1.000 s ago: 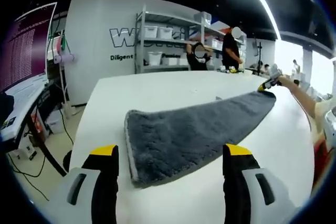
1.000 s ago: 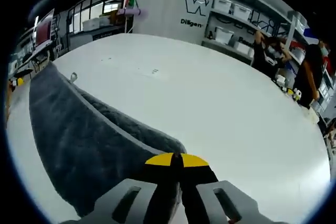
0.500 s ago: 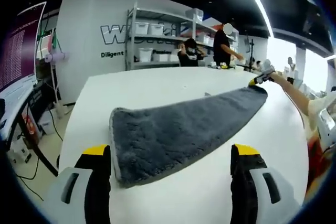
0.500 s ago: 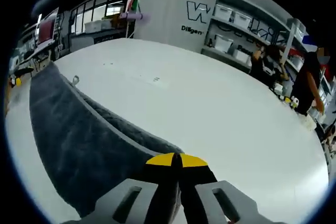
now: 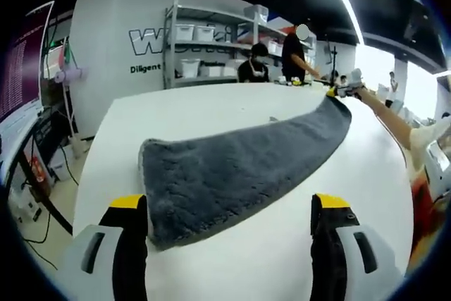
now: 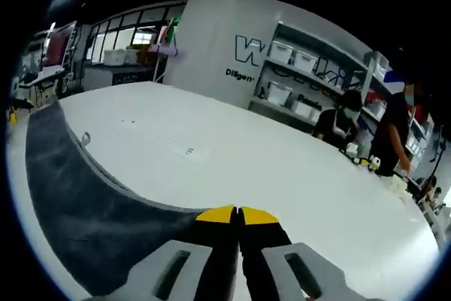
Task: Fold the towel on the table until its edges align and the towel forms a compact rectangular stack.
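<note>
One long grey plush towel [image 5: 239,167], already doubled lengthwise, lies on the white round table [image 5: 211,107]; its long axis runs from just ahead of the left gripper [image 5: 229,209], jaws spread apart, to the right gripper [image 6: 236,215], whose jaws pinch the far end; two grippers, one towel.

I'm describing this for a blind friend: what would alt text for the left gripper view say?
A long grey towel lies folded on a white table, its near end between the open left tool tips. The right tool holds the far end; shelves and people stand behind.
</note>
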{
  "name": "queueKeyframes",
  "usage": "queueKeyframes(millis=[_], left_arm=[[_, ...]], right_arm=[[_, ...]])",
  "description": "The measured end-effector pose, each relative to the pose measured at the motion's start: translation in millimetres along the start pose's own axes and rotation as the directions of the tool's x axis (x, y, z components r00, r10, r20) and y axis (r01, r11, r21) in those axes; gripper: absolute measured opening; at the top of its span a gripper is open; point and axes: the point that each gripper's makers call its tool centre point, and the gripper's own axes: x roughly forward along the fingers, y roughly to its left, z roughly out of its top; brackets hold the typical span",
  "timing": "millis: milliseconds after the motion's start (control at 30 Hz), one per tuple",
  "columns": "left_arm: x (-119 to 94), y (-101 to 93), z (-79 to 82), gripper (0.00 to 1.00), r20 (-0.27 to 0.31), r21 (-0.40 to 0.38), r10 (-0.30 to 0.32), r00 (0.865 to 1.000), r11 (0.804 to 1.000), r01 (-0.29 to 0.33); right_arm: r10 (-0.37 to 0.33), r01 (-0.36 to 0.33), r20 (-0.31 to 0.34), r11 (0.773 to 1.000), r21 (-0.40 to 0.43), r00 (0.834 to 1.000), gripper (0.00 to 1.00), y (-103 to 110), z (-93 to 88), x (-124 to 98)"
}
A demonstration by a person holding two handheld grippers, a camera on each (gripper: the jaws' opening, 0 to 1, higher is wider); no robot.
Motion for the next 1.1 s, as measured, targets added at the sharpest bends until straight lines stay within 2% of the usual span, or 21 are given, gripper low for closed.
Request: queueKeyframes(millis=[133,400,533,600,700,733,800,933,967,1033,1100], left_arm=[[0.2,-0.3,-1.2,0.93,-0.006,0.001,-0.003,1.0,1.0,0.003],[0.8,-0.3,-2.8,0.92,-0.016,0.008,-0.004,1.0,1.0,0.004],[1.7,-1.1,-4.4,0.92,-0.023,0.008,-0.004,1.0,1.0,0.004],[2.1,-1.9,-4.9,0.92,-0.025,0.008,-0.005,1.0,1.0,0.005],[2.5,-2.1,-5.3,0.92,-0.028,0.009,-0.005,1.0,1.0,0.005],[2.7,-2.1,-5.5,0.92,-0.029,0.009,-0.005,1.0,1.0,0.005],[2.8,-1.7,-5.9,0.92,-0.032,0.009,-0.005,0.999,1.0,0.005],[3.3,-2.1,-5.9,0.91,-0.034,0.013,-0.007,0.999,1.0,0.007],[3.3,-1.9,-5.9,0.91,-0.035,0.014,-0.008,0.999,1.0,0.008],[3.4,-2.7,-5.6,0.91,-0.034,0.01,-0.013,0.999,1.0,0.014],[3.6,-4.4,-5.2,0.91,-0.031,0.0,-0.023,0.999,1.0,0.023]], right_arm=[[-0.027,0.021,-0.087,0.997,-0.073,0.996,0.0,0.6,-19.4,11.7],[-0.035,0.019,-0.162,0.995,-0.098,0.986,0.0,2.5,-55.6,35.8],[-0.047,0.019,-0.199,0.99,-0.143,0.979,0.0,1.7,-73.4,41.9],[-0.058,0.03,-0.19,0.989,-0.144,0.98,0.03,-1.4,-71.3,40.3],[-0.091,0.063,-0.17,0.984,-0.165,0.981,0.24,-10.5,-61.8,32.4],[-0.102,0.074,-0.164,0.982,-0.171,0.981,0.27,-13.6,-58.6,29.8],[-0.089,0.067,-0.131,0.984,-0.166,0.987,0.27,-11.6,-48.0,25.9],[0.004,-0.015,-0.07,0.987,-0.157,0.998,0.27,12.6,-21.5,17.1],[0.075,-0.084,-0.07,0.987,-0.139,0.995,0.27,28.2,-16.5,16.6],[0.151,-0.159,-0.069,0.978,-0.134,0.986,0.27,50.1,-11.2,16.5],[0.227,-0.237,-0.078,0.961,-0.14,0.971,0.27,74.4,-7.9,16.3]])
